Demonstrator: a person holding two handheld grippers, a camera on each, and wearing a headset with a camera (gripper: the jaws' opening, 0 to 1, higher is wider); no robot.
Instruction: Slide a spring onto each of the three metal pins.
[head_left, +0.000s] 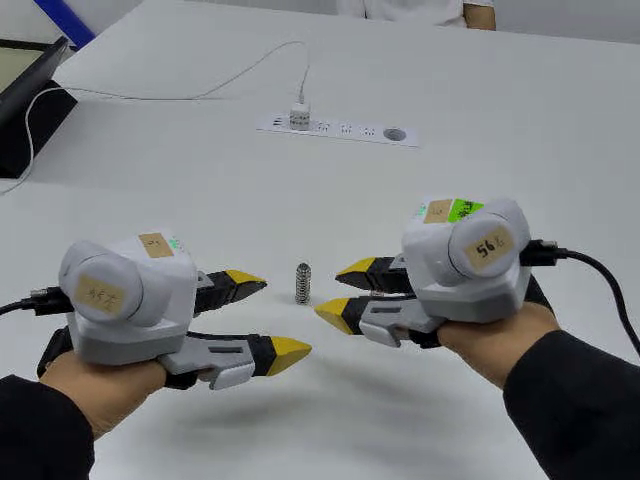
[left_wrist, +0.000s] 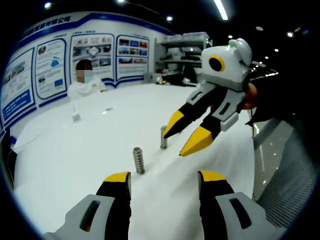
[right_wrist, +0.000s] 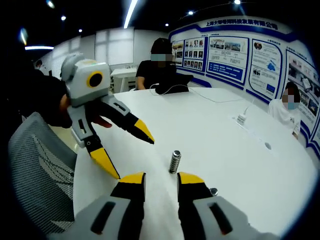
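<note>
left hand-held gripper (head_left: 275, 315), right hand-held gripper (head_left: 335, 291): spread | head view: 1 sprung pin (head_left: 303, 283) | left gripper view: 2 pins (left_wrist: 138, 160)

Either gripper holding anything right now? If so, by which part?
Nothing is held. The left gripper and right gripper are both open and empty. The spring stands upright on the table between them, touched by neither.

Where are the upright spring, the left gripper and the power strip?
spring (head_left: 303, 283): head view, middle of its coils.
left gripper (head_left: 283, 316): head view, midway between its yellow fingertips.
power strip (head_left: 350, 130): head view, bare top face.
</note>
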